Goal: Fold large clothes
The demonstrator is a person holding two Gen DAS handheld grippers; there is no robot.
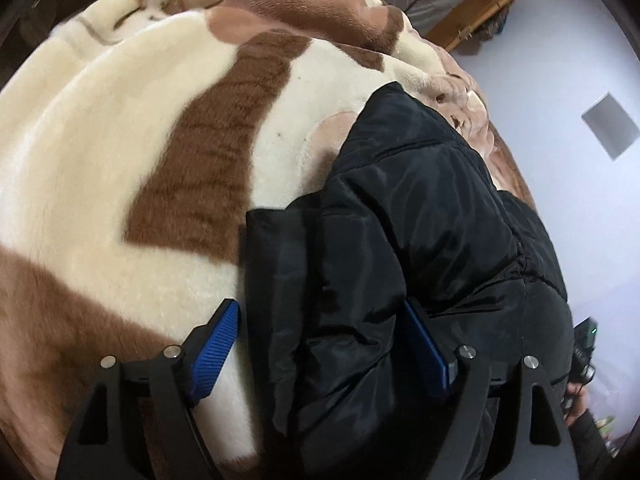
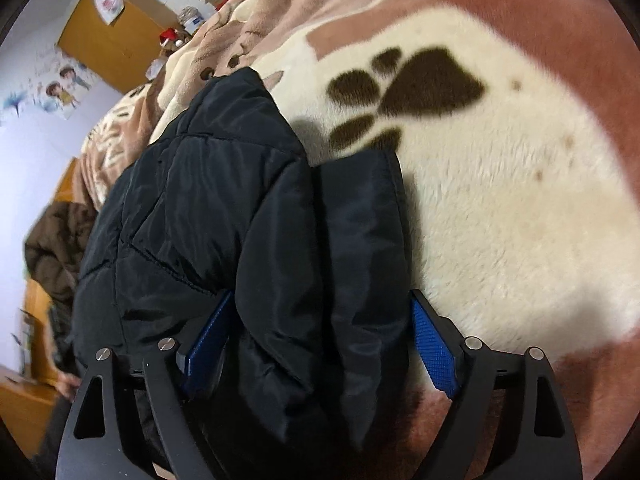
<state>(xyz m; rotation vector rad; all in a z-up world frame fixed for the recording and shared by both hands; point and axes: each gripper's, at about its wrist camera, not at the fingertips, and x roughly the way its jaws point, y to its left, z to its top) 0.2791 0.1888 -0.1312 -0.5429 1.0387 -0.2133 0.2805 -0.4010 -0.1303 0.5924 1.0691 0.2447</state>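
Observation:
A black puffer jacket (image 1: 420, 200) lies bunched in thick folds on a cream and brown plush blanket (image 1: 120, 140). My left gripper (image 1: 320, 308) stands open astride the jacket's near fold. Its left pad (image 1: 216, 344) is clear of the cloth over the blanket, and its right pad (image 1: 424, 344) lies against the jacket. In the right wrist view the same jacket (image 2: 208, 184) rests on the blanket (image 2: 500, 200) beside a dark paw print. My right gripper (image 2: 322, 296) is open around a fold, with its right pad (image 2: 436, 348) just off the cloth.
A wooden furniture frame (image 1: 452, 4) and a pale wall with a grey plate (image 1: 610, 124) lie beyond the bed. A person's hand (image 1: 580, 396) shows at the right edge. An orange door (image 2: 120, 28), wall stickers (image 2: 60, 84) and a brown fluffy garment (image 2: 52, 248) are at left.

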